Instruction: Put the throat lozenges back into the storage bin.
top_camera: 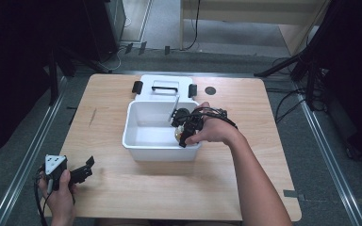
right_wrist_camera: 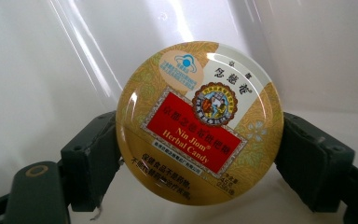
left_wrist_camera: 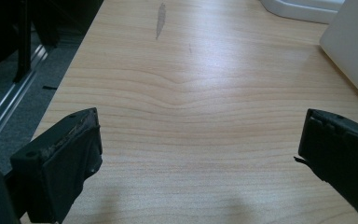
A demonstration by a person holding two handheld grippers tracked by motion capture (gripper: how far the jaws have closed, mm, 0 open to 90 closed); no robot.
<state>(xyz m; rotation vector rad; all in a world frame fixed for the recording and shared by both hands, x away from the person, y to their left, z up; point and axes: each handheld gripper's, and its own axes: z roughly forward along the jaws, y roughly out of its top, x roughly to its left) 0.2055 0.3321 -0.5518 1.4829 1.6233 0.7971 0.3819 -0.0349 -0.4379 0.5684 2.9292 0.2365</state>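
A round golden candy tin [right_wrist_camera: 199, 123] with a red label reading Herbal Candy sits between the pads of my right gripper [right_wrist_camera: 200, 142], and both pads press on its rim. That gripper [top_camera: 185, 134] reaches down inside the white bin [top_camera: 132, 127] at its right end, with the tin [top_camera: 177, 134] just above the bin's floor. My left gripper [top_camera: 87, 167] rests low over the front left of the wooden table [top_camera: 122, 188]. Its jaws stand wide apart in the left gripper view [left_wrist_camera: 198, 154], with bare wood between them.
The bin's white lid [top_camera: 165, 87], with a handle and black clasps, lies flat behind the bin. A small dark round mark [top_camera: 210, 90] sits beside it. The bin's wall [left_wrist_camera: 354, 51] rises at the right of the left gripper view. Dark stands flank the table.
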